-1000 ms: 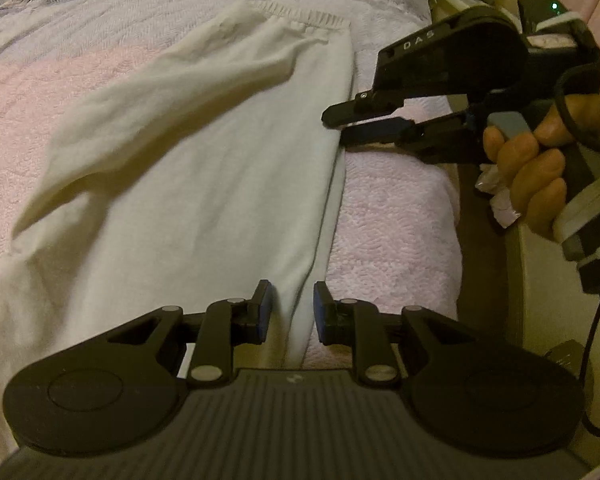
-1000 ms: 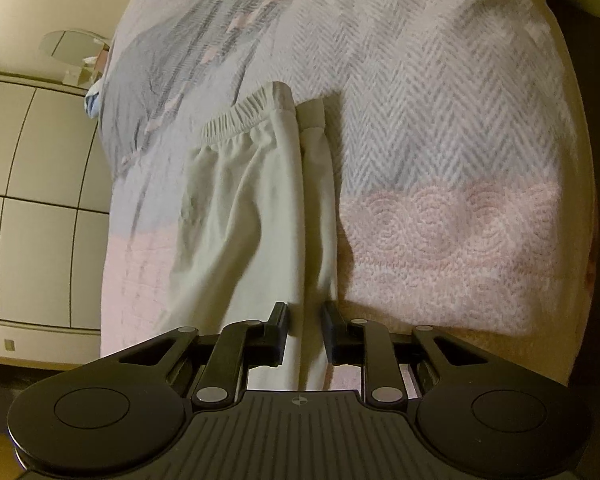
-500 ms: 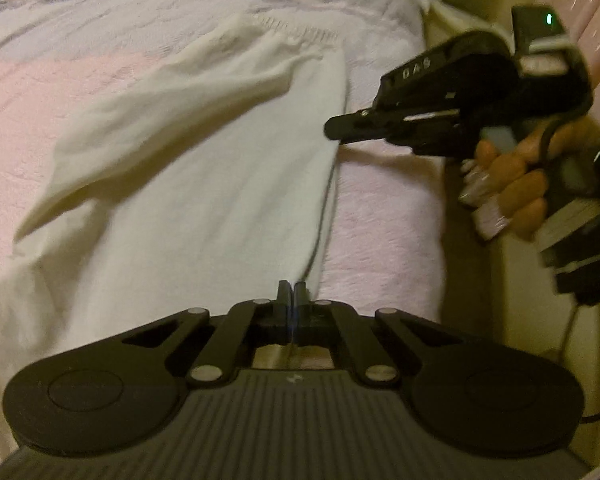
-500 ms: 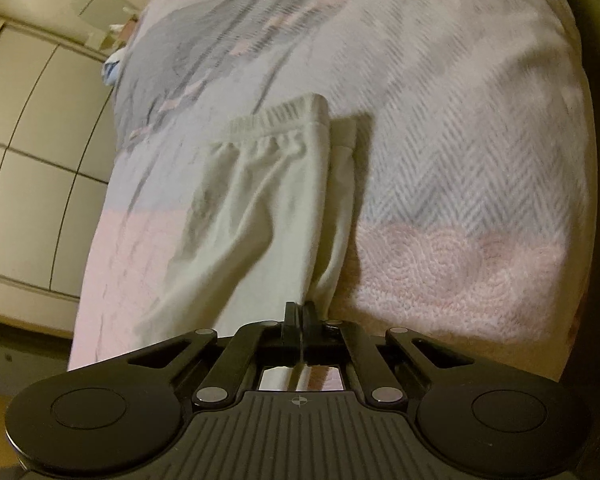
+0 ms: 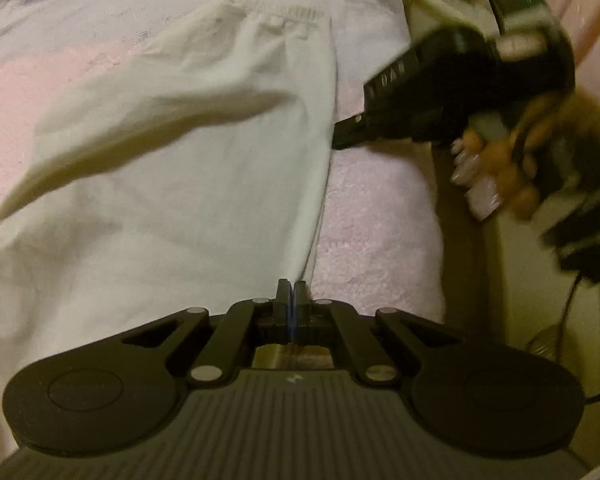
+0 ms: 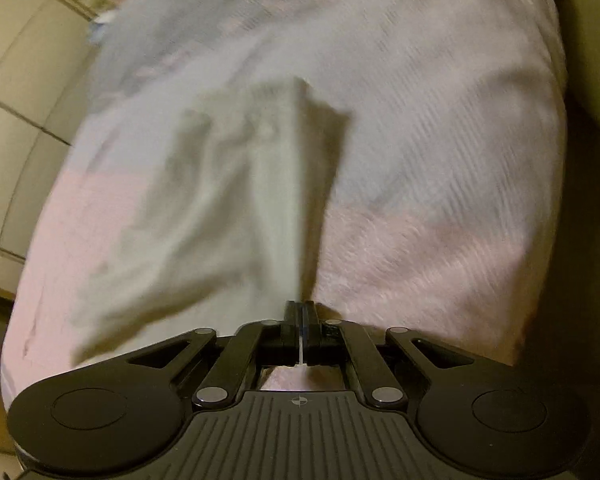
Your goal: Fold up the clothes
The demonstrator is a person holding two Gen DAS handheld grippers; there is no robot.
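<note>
Cream-white trousers (image 5: 188, 168) lie lengthwise on the bed, elastic waistband at the far end, one leg folded over the other. My left gripper (image 5: 291, 292) is shut on the trousers' right edge near me. My right gripper (image 6: 301, 312) is shut on the same edge further up; in the left wrist view it shows as a black tool (image 5: 340, 136) in a hand at the right, pinching the cloth. In the right wrist view the trousers (image 6: 236, 200) are lifted and blurred.
The bed has a pink and grey textured cover (image 6: 440, 160). Its right edge drops to a dark gap (image 5: 460, 208) beside a cream wall. Cream cabinet panels (image 6: 16, 100) stand to the left in the right wrist view.
Both grippers closed on the trousers' right edge, from open a second ago. The edge has since lifted and the right gripper has moved in; the views are blurred by motion.
</note>
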